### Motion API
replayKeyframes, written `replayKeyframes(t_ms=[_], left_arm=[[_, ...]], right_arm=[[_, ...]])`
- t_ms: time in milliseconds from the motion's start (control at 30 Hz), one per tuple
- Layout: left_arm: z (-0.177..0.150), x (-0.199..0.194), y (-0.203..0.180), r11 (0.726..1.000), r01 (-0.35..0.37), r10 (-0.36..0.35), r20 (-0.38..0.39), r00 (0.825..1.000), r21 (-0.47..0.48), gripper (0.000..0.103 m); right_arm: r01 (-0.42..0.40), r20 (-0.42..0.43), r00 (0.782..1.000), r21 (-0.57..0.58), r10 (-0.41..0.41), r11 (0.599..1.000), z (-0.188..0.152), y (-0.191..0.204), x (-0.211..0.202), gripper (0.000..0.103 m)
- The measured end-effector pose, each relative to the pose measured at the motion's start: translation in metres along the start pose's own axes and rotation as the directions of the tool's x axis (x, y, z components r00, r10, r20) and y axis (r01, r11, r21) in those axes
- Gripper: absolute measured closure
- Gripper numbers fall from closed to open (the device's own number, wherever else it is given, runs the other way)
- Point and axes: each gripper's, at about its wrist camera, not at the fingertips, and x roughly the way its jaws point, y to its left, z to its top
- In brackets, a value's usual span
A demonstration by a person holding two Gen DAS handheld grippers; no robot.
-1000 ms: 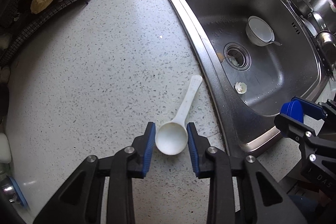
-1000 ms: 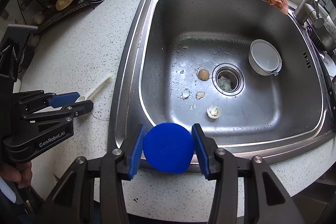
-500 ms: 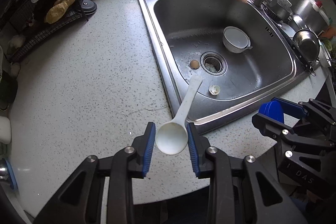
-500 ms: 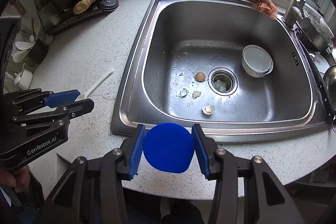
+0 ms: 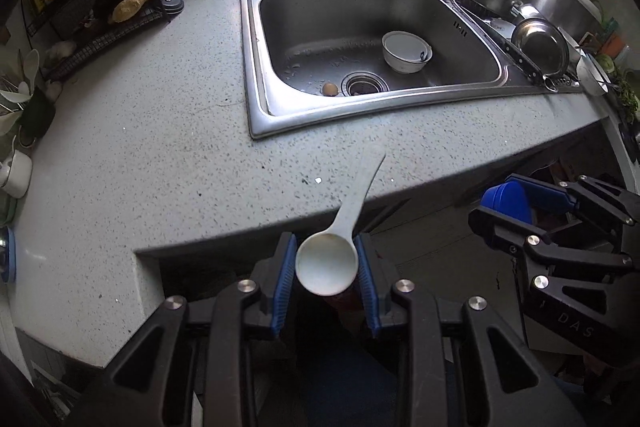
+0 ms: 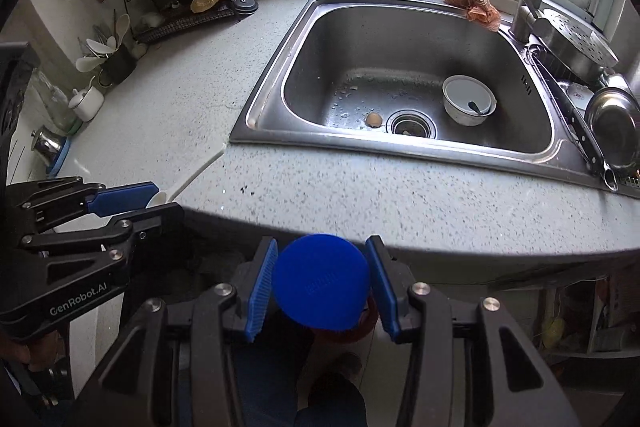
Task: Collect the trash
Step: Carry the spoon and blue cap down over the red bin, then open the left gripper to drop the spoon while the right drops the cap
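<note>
My left gripper (image 5: 326,269) is shut on the bowl of a white plastic scoop (image 5: 327,265), whose handle points toward the counter edge. It is held off the counter, past its front edge. My right gripper (image 6: 322,283) is shut on a round blue lid (image 6: 321,281), also held in front of the counter. Each gripper shows in the other's view: the right one with the blue lid (image 5: 506,201), the left one with the scoop (image 6: 158,199). A brown egg (image 6: 374,119) lies in the steel sink (image 6: 280,131) beside the drain.
A white bowl (image 6: 468,101) with a spoon sits in the sink. A red-brown cloth (image 6: 472,5) lies by the tap. A wire rack (image 6: 188,7) stands at the back left, pots and a pan (image 6: 612,131) at the right. A red bin (image 6: 362,325) shows below the right gripper.
Both grippers have pulled back and up from the counter, carrying the scoop and the blue lid. They now hang past the counter's front edge.
</note>
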Motion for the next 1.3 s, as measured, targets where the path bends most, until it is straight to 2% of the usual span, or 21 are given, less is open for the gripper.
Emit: replayKeyframes(t_ms=[267, 433, 600, 767, 1000, 1167, 1300], left_arm=[[-0.041, 0.009, -0.028, 1.0, 0.03, -0.03, -0.05, 0.998, 0.008, 0.075], [-0.059, 0.042, -0.038, 0.995, 0.095, -0.093, -0.102, 0.99, 0.017, 0.075], [-0.07, 0.088, -0.037, 0.995, 0.102, -0.099, -0.13, 0.986, 0.015, 0.075], [-0.087, 0.163, -0.031, 0.993, 0.109, -0.115, -0.17, 0.979, -0.045, 0.075], [-0.115, 0.275, -0.021, 0.993, 0.099, -0.109, -0.195, 0.975, -0.063, 0.075], [-0.131, 0.338, -0.023, 0.993, 0.097, -0.109, -0.227, 0.968, -0.062, 0.075], [-0.145, 0.383, -0.029, 0.994, 0.083, -0.098, -0.261, 0.96, -0.067, 0.074]], right_arm=[[-0.005, -0.035, 0.999, 0.036, 0.006, 0.999, -0.056, -0.004, -0.01, 0.06], [-0.003, -0.073, 0.997, 0.081, 0.009, 0.997, -0.078, -0.008, 0.007, 0.06], [0.0, -0.114, 0.993, 0.102, 0.011, 0.995, -0.094, -0.012, 0.044, 0.06], [-0.01, -0.124, 0.992, 0.127, 0.026, 0.992, -0.108, -0.021, 0.108, 0.06], [0.005, -0.169, 0.985, 0.125, 0.016, 0.992, -0.136, -0.036, 0.223, 0.06], [-0.027, -0.187, 0.981, 0.152, 0.056, 0.988, -0.159, -0.046, 0.294, 0.06], [-0.01, -0.2, 0.979, 0.155, 0.042, 0.988, -0.174, -0.057, 0.336, 0.06]])
